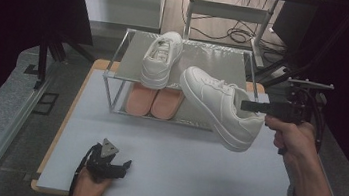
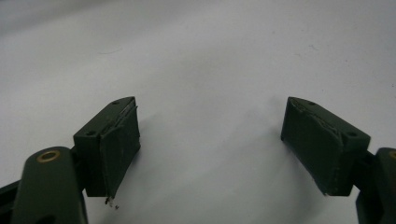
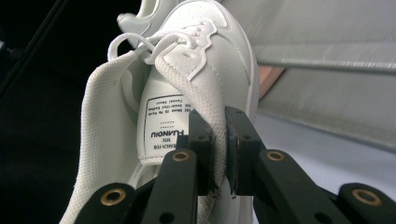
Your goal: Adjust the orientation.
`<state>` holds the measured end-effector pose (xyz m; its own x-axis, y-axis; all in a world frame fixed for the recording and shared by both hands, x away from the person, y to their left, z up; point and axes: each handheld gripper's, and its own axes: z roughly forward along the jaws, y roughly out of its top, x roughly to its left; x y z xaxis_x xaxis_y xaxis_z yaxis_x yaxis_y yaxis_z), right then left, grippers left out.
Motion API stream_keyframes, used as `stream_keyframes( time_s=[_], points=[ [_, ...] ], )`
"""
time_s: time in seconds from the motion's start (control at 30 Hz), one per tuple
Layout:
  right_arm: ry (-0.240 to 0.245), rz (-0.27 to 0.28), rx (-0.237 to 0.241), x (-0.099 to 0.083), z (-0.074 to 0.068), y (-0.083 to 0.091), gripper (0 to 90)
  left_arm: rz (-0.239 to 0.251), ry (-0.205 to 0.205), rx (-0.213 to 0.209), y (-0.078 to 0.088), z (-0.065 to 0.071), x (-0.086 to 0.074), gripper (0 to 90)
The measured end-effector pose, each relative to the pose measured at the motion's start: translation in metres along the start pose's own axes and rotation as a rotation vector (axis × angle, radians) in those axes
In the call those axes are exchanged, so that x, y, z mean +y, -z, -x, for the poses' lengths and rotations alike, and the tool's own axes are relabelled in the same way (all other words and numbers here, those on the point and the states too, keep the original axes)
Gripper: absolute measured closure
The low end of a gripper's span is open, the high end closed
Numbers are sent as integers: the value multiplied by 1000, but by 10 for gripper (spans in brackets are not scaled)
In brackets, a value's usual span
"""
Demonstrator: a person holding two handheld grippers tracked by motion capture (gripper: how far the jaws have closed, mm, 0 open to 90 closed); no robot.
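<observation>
My right gripper (image 1: 247, 106) holds a white sneaker (image 1: 218, 111) in the air, in front of the right end of a metal shoe rack (image 1: 141, 41), toe pointing toward the rack. In the right gripper view its jaws (image 3: 219, 154) are shut on the sneaker's collar (image 3: 212, 126) beside the labelled tongue. A second white sneaker (image 1: 162, 58) stands on the rack's top shelf. A pair of pink slippers (image 1: 154, 101) lies on the shelf below. My left gripper (image 1: 121, 167) rests on the white table mat (image 1: 178, 174) at the near left, jaws (image 2: 210, 144) open and empty.
The mat covers a wooden table (image 1: 65, 130) whose edges show at the left and front. A dark stand (image 1: 43, 62) is at the far left, and cables (image 1: 235, 35) lie on the floor behind the rack. A cable (image 1: 316, 135) trails from the right gripper.
</observation>
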<state>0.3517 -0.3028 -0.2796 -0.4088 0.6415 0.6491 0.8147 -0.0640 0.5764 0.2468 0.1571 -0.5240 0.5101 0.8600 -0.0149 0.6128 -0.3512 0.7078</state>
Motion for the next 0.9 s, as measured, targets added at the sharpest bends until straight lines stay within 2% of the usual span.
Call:
stream_keyframes(
  time_s=[0.23,0.4,0.57,0.67,0.77,0.9],
  points=[
    [-6,42,-64,17,-1,-21,823,1,-1,0,0,0,0,194],
    [-36,82,-112,30,0,-36,822,-1,-5,0,0,0,0,195],
    [-59,133,-185,40,1,-48,817,-1,-5,0,0,0,0,196],
    [-72,155,-197,42,3,-56,807,-1,-5,0,0,0,0,196],
    [-68,155,-204,44,0,-61,788,0,-5,0,0,0,0,196],
    [-15,169,-218,44,-9,-68,722,0,-4,0,0,0,0,196]
  ],
)
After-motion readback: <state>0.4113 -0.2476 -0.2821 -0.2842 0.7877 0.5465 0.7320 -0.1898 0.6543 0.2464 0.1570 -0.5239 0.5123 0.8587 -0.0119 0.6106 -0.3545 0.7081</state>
